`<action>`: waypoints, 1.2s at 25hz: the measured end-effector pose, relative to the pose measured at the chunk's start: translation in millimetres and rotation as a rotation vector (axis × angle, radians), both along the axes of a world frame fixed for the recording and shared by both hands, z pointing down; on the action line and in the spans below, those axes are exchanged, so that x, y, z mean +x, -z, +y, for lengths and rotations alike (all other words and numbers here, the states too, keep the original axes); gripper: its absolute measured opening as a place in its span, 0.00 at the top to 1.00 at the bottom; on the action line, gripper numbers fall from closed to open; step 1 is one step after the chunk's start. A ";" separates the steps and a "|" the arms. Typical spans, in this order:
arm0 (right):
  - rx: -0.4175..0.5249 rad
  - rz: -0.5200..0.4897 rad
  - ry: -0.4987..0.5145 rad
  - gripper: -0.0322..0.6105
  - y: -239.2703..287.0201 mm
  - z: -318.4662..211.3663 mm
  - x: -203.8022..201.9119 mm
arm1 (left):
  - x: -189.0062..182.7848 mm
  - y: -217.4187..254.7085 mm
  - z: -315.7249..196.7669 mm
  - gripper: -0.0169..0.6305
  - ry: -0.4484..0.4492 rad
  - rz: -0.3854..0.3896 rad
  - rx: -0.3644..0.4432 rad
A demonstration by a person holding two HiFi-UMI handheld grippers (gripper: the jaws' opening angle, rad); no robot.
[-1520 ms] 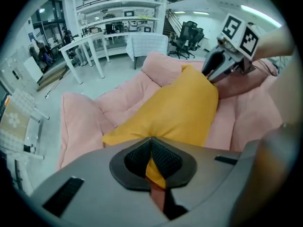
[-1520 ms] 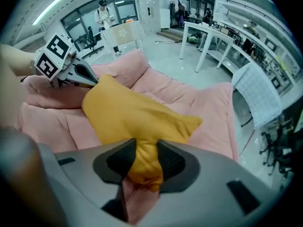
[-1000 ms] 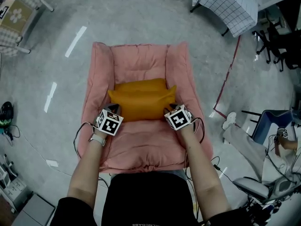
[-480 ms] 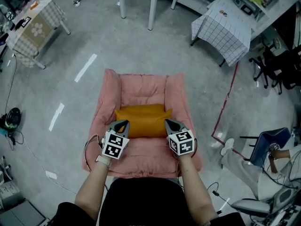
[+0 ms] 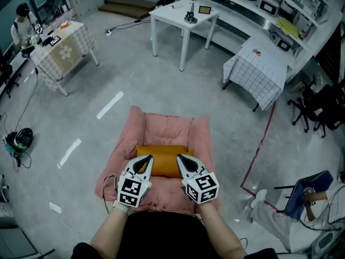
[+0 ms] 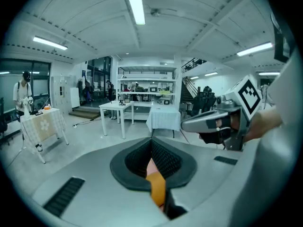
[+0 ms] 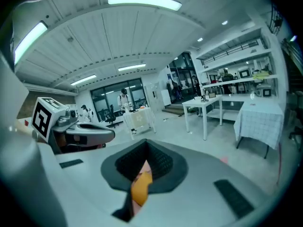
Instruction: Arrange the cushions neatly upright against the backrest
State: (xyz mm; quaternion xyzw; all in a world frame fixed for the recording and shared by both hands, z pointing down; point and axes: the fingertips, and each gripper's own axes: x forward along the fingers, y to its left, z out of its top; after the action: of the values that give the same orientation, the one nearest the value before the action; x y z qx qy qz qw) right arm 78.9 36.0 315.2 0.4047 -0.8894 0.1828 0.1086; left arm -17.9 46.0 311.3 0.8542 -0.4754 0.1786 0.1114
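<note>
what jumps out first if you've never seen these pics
A pink floor sofa sits alone in the middle of the grey floor, with a bright orange cushion lying across it below the backrest. Nearer the camera, the left hand-held gripper and the right hand-held gripper, each carrying a black-and-white marker cube, point at the cushion with jaws shut.

A white table (image 5: pixel 183 16) stands at my twelve o'clock, with a long shelf (image 5: pixel 253 7) behind it running toward one. A checked table (image 5: pixel 259 72) sits at one. At ten I see a flowered table (image 5: pixel 64 50) with a person (image 5: pixel 24 23) just beyond it. White tape (image 5: pixel 109 104) lies on the floor at eleven and red tape (image 5: pixel 257 144) at two. Black chairs (image 5: pixel 318 109) stand at two, and a blue chair (image 5: pixel 307 190) at three.
</note>
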 end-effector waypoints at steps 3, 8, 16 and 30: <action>0.080 -0.001 0.015 0.94 33.2 5.6 -3.8 | 5.0 27.8 8.4 0.95 -0.013 0.060 0.047; 0.184 -0.011 -0.011 0.94 71.6 -1.4 -24.3 | -12.8 60.9 1.8 0.95 -0.071 0.111 0.169; 0.294 0.058 -0.028 0.94 91.6 6.7 -47.4 | -33.1 82.1 -1.1 0.95 -0.090 0.195 0.221; 0.333 0.097 -0.055 0.94 98.1 19.6 -49.6 | -35.0 91.3 8.9 0.95 -0.060 0.158 0.270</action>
State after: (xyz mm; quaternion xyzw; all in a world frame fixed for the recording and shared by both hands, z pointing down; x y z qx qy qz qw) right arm 29.3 55.7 217.1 0.4494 -0.8898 0.0160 0.0780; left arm -52.9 54.9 220.0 0.8866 -0.4592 0.0487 0.0272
